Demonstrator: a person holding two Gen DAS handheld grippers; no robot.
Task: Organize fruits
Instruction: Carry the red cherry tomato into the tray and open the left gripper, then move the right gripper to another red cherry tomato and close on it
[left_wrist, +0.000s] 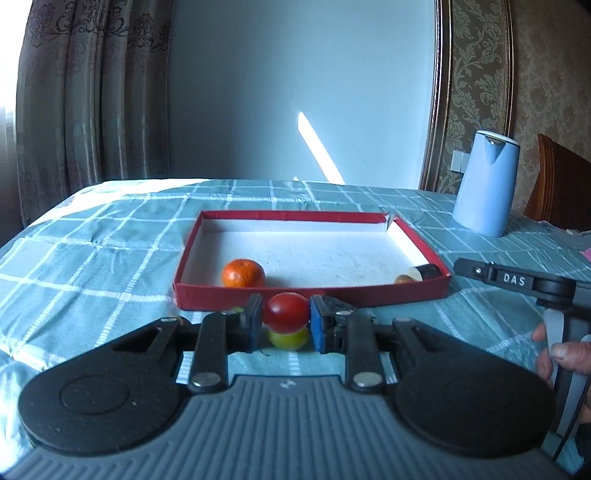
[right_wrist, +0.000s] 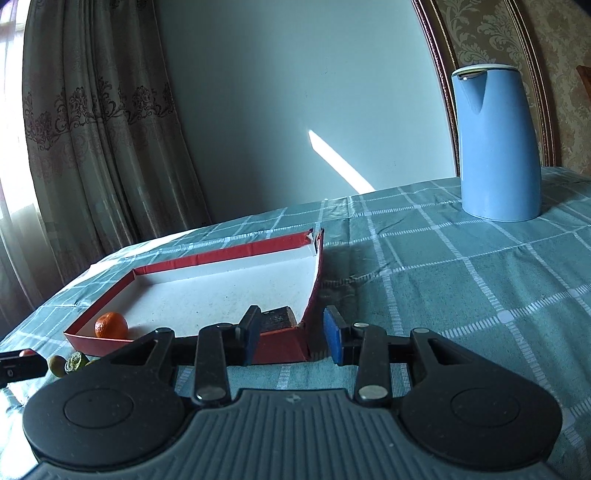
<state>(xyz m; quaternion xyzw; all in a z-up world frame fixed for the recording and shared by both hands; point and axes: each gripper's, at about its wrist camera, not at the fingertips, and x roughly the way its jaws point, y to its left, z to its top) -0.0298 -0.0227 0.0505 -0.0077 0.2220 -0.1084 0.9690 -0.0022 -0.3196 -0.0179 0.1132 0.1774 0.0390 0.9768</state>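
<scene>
A red shallow box (left_wrist: 310, 295) with a white floor lies on the checked tablecloth. It holds an orange mandarin (left_wrist: 243, 273) near its front left corner, plus a dark cut piece (left_wrist: 425, 272) and a small brown fruit (left_wrist: 403, 279) at its front right corner. My left gripper (left_wrist: 285, 320) is shut on a red round fruit (left_wrist: 286, 312), held just in front of the box. A green fruit (left_wrist: 288, 339) lies on the cloth under it. My right gripper (right_wrist: 290, 334) is open and empty at the box's front right corner (right_wrist: 284, 345). The mandarin (right_wrist: 110, 325) and dark piece (right_wrist: 277, 318) show there too.
A tall blue jug (left_wrist: 485, 188) stands at the back right of the table, also in the right wrist view (right_wrist: 495, 144). Small green fruits (right_wrist: 70, 363) lie on the cloth left of the box. Curtains hang at the left, a wall is behind.
</scene>
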